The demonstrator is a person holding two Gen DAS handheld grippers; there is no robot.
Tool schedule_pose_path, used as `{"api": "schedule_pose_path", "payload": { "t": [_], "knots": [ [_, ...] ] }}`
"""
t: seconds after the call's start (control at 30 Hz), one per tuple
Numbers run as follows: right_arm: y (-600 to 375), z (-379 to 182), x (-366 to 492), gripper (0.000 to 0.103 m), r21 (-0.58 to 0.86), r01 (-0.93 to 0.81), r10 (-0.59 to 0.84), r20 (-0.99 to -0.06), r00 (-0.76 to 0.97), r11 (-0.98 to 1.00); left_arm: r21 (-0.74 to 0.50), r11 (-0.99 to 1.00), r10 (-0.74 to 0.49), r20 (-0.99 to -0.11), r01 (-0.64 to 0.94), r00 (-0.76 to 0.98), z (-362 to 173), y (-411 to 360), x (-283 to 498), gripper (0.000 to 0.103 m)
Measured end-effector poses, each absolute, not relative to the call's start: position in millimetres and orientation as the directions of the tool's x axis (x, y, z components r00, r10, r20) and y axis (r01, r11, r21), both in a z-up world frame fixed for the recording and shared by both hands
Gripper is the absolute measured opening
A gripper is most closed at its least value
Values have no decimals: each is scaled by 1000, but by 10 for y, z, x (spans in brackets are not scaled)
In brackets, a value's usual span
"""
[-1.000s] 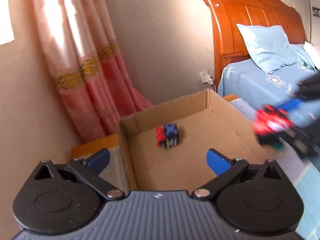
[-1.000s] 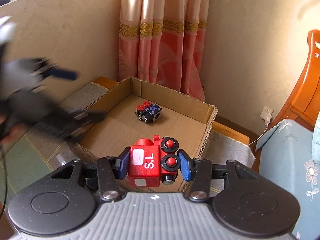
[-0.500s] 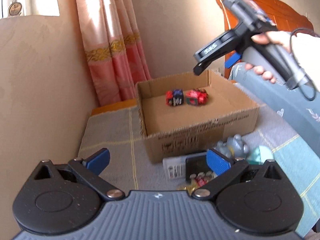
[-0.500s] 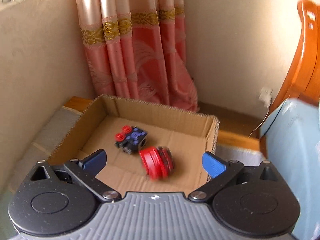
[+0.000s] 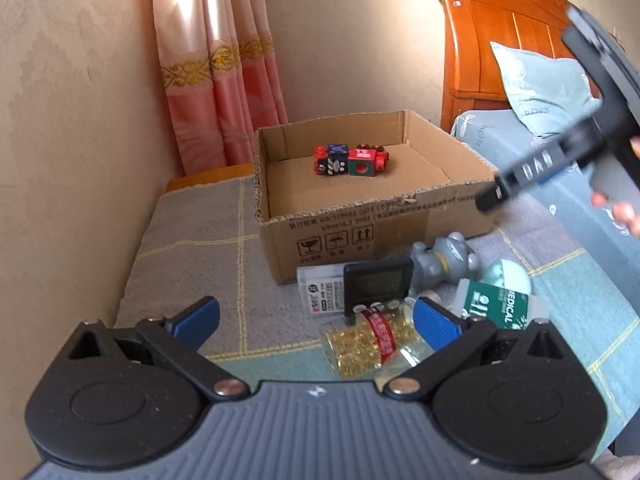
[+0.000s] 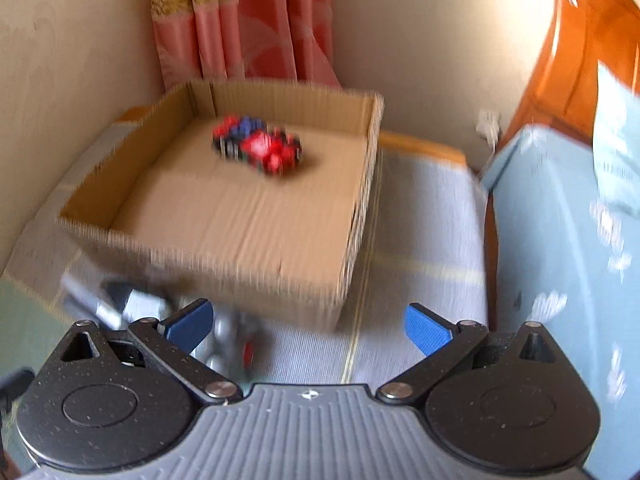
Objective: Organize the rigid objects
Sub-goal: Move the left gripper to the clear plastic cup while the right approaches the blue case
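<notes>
- While two toy blocks already lie in the cardboard box [image 5: 376,216], the step in hand, as judged from the left wrist view, is the turn from a finished drop toward the next pick among the loose things in front of the box.
- In this view the left gripper [image 5: 316,322] is seen with its blue pads spread wide and nothing between them; it is aimed down at the cluster on the checked cloth [image 5: 192,248].
- Just beyond its right pad a clear bottle of yellow capsules [image 5: 370,344] with a red label is seen lying on its side; a black-framed screen device [image 5: 378,282], a white labelled pack [image 5: 322,292], a grey figurine [image 5: 444,260] and a green "MEDICAL" bottle [image 5: 496,306] are crowded close by, several touching.
- The next move is judged to call for a short descent and a pinch across the capsule bottle's round body, which may roll; its neighbours must not be caught.
- The red toy block [image 5: 366,160] and the blue-and-black toy block [image 5: 334,160] are seen side by side, touching, near the box's far wall.
- The right gripper [image 5: 532,168] is seen blurred beyond the box's near right corner, held by a hand [image 5: 618,212].
- In the right wrist view, much blurred, the right gripper [image 6: 308,324] is shown spread wide and empty, its jaws having just been opened, and the red toy block [image 6: 272,152] is seen lying free in the box.
</notes>
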State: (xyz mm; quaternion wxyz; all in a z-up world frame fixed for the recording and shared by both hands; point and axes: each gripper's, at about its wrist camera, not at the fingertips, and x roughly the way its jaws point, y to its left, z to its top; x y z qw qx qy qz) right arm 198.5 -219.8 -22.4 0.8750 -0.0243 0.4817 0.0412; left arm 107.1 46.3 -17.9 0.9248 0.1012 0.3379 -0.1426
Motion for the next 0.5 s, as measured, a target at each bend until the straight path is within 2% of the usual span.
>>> {"api": "schedule_pose_path", "payload": {
  "t": [0.17, 0.33, 0.5],
  "knots": [
    [-2237, -553, 1856, 103, 69, -8, 66, -901, 429, 998, 97, 936, -189, -670, 337, 718, -248, 407, 1017, 102],
    [-2173, -716, 1886, 103, 69, 37, 49, -919, 391, 997, 123, 933, -175, -667, 339, 724, -254, 370, 958, 102],
    [-2096, -858, 1892, 103, 40, 39, 21, -919, 394, 998, 100, 932, -197, -669, 350, 716, -267, 372, 924, 102]
  ]
}}
